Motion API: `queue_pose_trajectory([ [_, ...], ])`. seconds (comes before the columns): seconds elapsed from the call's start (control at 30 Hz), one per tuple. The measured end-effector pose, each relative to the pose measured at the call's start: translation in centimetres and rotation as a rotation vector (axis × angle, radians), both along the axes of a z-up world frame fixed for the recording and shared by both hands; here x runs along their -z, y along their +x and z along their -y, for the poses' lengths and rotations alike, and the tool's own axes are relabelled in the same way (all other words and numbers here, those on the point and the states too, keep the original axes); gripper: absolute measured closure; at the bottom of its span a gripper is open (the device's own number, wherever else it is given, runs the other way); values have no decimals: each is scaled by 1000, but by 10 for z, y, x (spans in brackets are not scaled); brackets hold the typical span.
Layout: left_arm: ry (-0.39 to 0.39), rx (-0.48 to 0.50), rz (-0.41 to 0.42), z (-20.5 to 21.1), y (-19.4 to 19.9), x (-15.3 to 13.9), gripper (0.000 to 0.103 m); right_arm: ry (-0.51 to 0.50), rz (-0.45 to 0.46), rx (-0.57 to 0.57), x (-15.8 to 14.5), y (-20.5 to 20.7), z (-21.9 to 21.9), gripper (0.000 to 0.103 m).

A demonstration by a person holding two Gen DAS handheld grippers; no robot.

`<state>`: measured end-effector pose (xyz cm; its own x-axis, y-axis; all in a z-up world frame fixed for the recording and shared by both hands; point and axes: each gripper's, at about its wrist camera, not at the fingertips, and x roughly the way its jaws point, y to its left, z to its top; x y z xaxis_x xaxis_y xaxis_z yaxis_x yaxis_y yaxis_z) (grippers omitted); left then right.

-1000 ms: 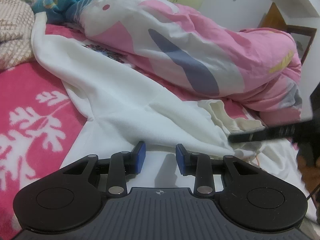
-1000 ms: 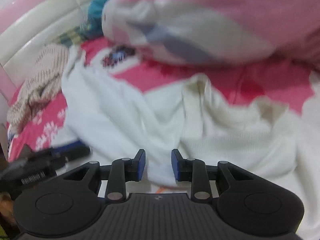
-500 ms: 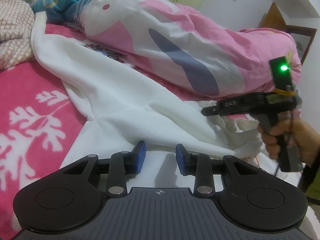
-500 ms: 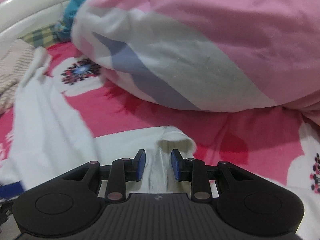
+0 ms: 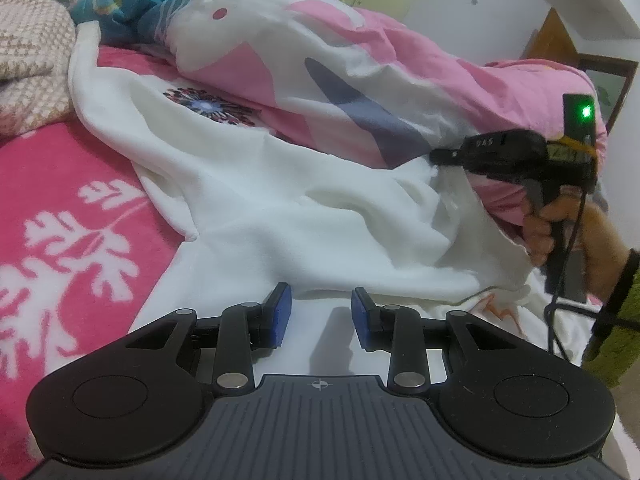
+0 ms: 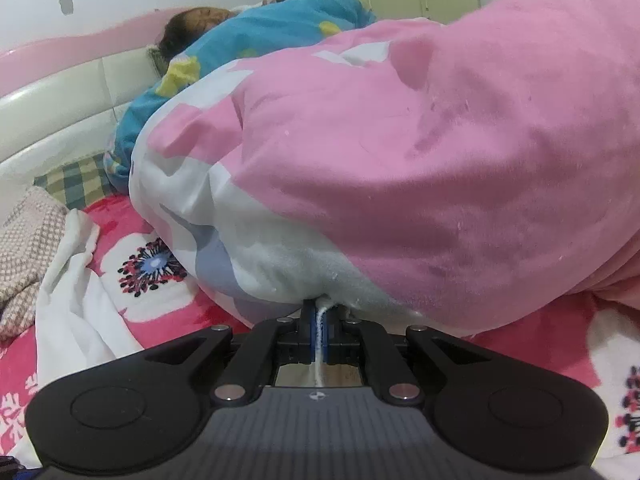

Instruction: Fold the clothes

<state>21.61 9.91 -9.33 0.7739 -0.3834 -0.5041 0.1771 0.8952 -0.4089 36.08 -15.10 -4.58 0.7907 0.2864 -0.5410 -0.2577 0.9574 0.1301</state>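
We had the right tongs [image 6: 319, 330] clenched on an edge of the white garment [image 5: 280, 216], low in the frame against the pink quilt [image 6: 440, 160], probably to draw that side over for a fold. The left tongs [image 5: 318, 312] stood released above the garment's near edge at lower centre, gripping nothing, while it lay spread across the bed [image 5: 60, 184]

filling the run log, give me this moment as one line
left gripper: jaws open over white garment | right gripper: shut on white garment edge by pink duvet

Garment [image 5: 288, 208] on bedspread [image 5: 60, 208] — duvet [image 5: 360, 80] behind, knit blanket [image 5: 28, 52] far left
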Motion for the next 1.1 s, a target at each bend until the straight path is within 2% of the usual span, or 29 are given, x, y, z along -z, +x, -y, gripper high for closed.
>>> queue_pose_trajectory([
  [0.1, 1, 0, -2, 0, 1, -1, 70, 10, -70, -19, 14, 12, 1, 99],
  [0.17, 1, 0, -2, 0, 1, -2, 70, -3, -185, -25, 27, 25, -2, 96],
  [0.23, 2, 0, 0, -1, 0, -2, 70, -32, -252, -16, 35, 33, -3, 84],
  [0.27, 1, 0, 1, -1, 1, -2, 70, -42, -282, -10, 37, 36, -3, 83],
  [0.3, -2, 0, 3, -2, 0, -2, 70, -28, -295, -1, 34, 36, -1, 77],
  [0.33, -6, -1, 6, -2, -1, -3, 70, -12, -310, 8, 30, 35, 2, 65],
  [0.4, -14, -3, 16, -3, -1, -5, 70, 30, -332, 34, 15, 24, 12, 52],
  [0.5, -29, -1, 62, -5, -7, -12, 70, 82, -345, 75, -10, 0, 30, 51],
  [0.67, -47, 31, 126, -5, -21, -30, 69, 208, -279, 150, -71, -76, 82, 50],
  [0.73, -43, 37, 100, -3, -23, -39, 68, 246, -231, 188, -97, -113, 102, 50],
  [0.87, -19, 51, 100, 6, -38, -63, 68, 283, -120, 255, -144, -191, 139, 48],
  [1.0, 36, 84, 105, 21, -63, -81, 68, 316, -9, 323, -168, -260, 163, 47],
  [1.1, 57, 144, 104, 35, -87, -91, 68, 329, 34, 358, -172, -302, 173, 46],
])
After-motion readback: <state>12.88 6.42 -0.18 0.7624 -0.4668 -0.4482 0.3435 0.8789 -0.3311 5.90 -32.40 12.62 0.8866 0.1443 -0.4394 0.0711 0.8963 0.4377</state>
